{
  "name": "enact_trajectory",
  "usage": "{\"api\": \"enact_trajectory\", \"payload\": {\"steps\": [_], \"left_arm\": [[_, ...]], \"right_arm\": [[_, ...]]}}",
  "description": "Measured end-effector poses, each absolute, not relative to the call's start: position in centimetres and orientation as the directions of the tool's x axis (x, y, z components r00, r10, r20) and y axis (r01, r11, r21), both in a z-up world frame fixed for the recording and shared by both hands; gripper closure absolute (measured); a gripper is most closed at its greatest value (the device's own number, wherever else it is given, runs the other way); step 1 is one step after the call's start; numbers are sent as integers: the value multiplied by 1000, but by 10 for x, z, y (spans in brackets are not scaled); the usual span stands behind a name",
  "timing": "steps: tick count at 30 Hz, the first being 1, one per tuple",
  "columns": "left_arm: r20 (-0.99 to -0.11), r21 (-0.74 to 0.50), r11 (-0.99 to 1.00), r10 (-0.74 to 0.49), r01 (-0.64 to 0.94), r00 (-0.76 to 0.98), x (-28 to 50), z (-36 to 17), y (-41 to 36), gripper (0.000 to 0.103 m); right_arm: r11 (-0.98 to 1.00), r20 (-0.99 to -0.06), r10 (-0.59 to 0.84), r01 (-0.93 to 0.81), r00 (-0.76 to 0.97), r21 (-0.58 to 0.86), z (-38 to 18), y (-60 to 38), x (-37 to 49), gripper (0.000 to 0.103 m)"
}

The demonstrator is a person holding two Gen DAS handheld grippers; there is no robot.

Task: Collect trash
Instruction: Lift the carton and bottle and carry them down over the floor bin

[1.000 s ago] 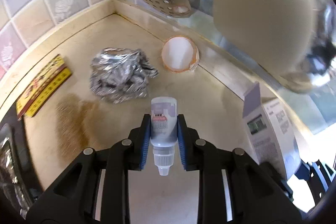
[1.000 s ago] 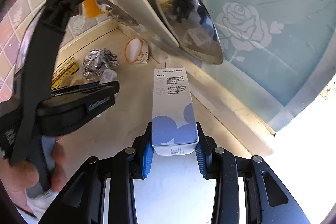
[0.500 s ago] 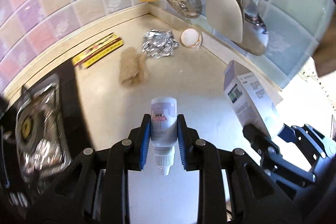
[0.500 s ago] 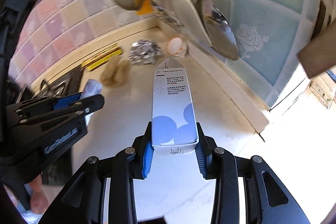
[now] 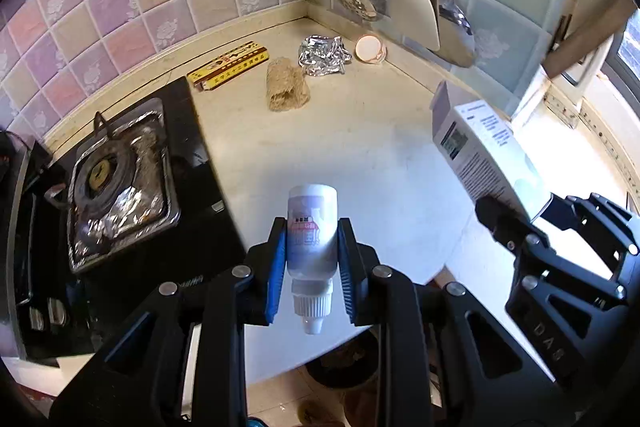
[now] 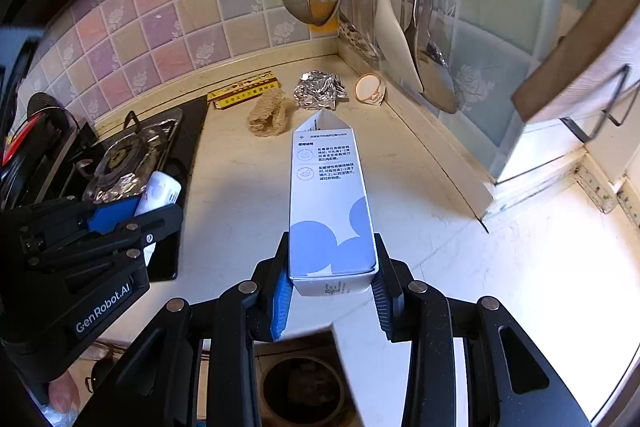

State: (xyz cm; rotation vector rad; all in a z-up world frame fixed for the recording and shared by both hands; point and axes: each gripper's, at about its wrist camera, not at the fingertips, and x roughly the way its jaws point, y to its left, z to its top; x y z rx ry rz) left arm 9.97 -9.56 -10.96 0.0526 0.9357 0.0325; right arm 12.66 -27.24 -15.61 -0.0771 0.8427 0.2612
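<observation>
Two grips: left hand-held gripper (image 5: pixel 312 259) clenched on dropper bottle (image 5: pixel 313 227), right hand-held gripper (image 6: pixel 330 277) on carton (image 6: pixel 330 203). Past the desk (image 5: pixel 360 147) front edge, risk of slipping, missing the bin (image 6: pixel 302 387).

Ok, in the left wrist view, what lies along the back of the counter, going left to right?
Yellow flat box → brown fibrous scrubber → crumpled foil → tipped paper cup.

Window glare overexposes the right; fisheye-warped edges.
</observation>
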Motion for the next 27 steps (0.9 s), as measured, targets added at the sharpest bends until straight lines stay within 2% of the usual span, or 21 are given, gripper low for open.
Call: {"api": "enact_trajectory", "payload": {"steps": [14, 21, 27], "left_arm": [[-802, 14, 1000, 10, 1, 597, -49, -110, -61, 82], [-830, -16, 999, -37, 43, 556, -111, -136, -59, 82], [-864, -26, 996, -66, 87, 499, -126, -167, -68, 82]], "right_arm": [[971, -739, 174, -238, 650, 20, -155, -238, -47, 69], [973, -781, 163, -229, 603, 26, -187, -228, -132, 69], [976, -838, 155, -210, 523, 49, -229, -229, -160, 69]]}}
